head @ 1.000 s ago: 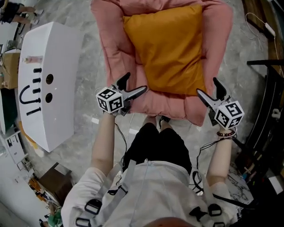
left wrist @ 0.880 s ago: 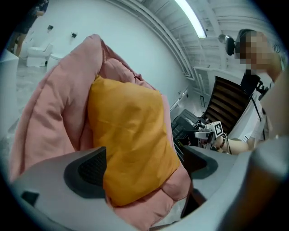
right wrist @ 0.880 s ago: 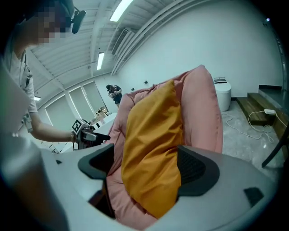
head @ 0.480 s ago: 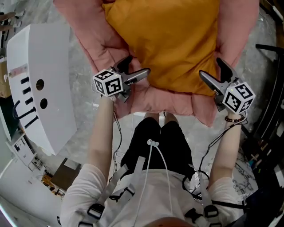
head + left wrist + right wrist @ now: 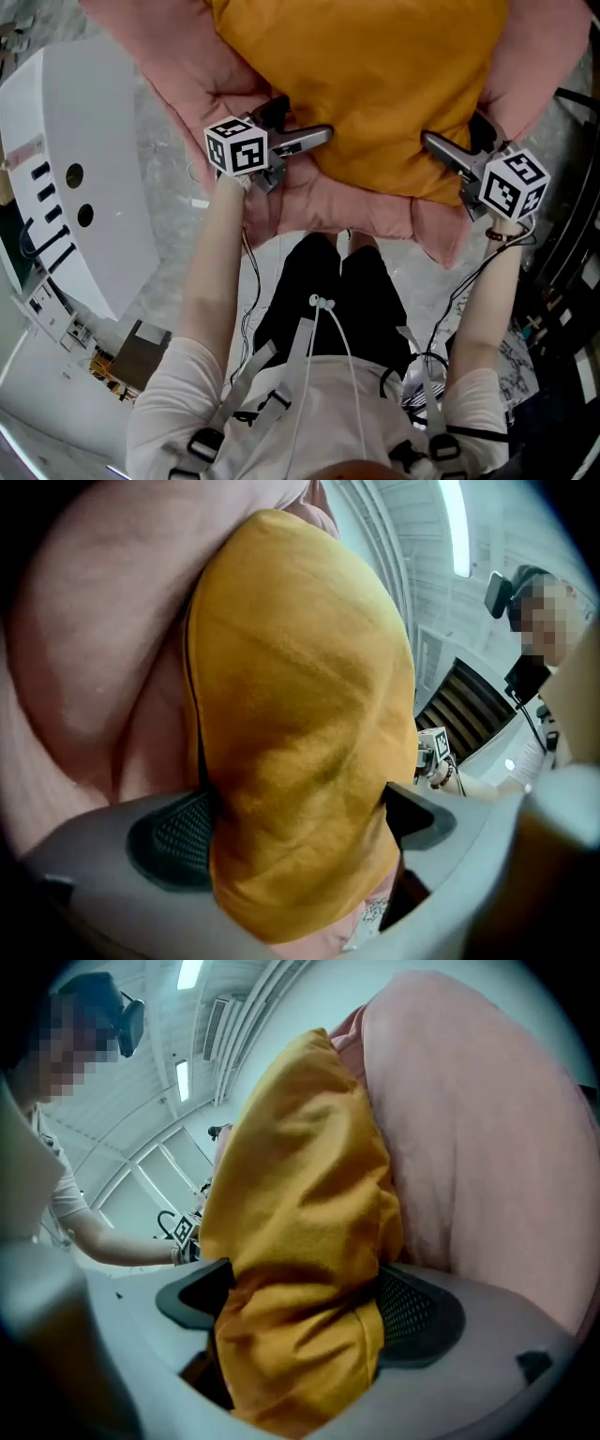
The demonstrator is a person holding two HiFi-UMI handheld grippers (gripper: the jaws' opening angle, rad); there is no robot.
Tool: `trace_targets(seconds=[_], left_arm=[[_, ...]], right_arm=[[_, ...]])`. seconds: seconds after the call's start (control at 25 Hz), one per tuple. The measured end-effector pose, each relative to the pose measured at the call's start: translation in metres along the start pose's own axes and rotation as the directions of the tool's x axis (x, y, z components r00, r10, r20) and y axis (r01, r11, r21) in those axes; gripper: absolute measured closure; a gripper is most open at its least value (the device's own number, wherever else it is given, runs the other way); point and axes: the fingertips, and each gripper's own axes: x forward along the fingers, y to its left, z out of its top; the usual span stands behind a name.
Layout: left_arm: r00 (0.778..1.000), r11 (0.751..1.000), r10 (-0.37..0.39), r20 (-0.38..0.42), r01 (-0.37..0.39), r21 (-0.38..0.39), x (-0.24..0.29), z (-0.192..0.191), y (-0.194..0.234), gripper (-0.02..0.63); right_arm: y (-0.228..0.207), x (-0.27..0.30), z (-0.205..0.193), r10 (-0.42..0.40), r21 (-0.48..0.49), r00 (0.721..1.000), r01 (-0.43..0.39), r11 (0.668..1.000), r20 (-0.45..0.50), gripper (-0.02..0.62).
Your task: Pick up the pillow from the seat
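Orange pillow [image 5: 375, 84] sat on pink seat [image 5: 178, 84], its lower corners between jaws of left claw [image 5: 300, 124] and right claw [image 5: 452, 139]. Both claws wide, jaws just opening, not clamped. Risks: shallow bite could slip off soft corner; jaw could snag seat padding.

Pillow [image 5: 375, 84], seat [image 5: 178, 80] cut off at head view's top.

A large, workshop-like hall rather than a home. A pink padded seat [image 5: 178, 84] stands on a grey marbled floor [image 5: 161, 220]. Left of the seat is a white curved unit [image 5: 84, 122], right of it black metal framing [image 5: 574, 98], below-left a brown box [image 5: 139, 352]. Above the seat, strip lights [image 5: 457, 527] run along a ribbed white ceiling [image 5: 155, 1026].
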Motion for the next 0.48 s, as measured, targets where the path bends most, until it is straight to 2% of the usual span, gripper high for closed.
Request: trace_targets(seconds=[0.2, 0.32, 0.48], left_arm=[[0.996, 0.997, -0.075, 0.058, 0.076, -0.015, 0.008, 0.008, -0.001, 0.052], [0.989, 0.991, -0.110, 0.102, 0.116, -0.060, 0.015, 0.017, -0.001, 0.041], [0.991, 0.995, -0.080, 0.107, 0.086, -0.058, 0.034, 0.027, 0.009, 0.043]], right_arm=[[0.000, 0.014, 0.001, -0.010, -0.009, 0.999, 0.010, 1.000, -0.038, 0.128], [-0.002, 0.021, 0.003, -0.012, -0.010, 0.999, 0.012, 1.000, -0.044, 0.129], [-0.007, 0.035, 0.008, -0.099, -0.032, 0.994, 0.098, 0.995, -0.035, 0.130]])
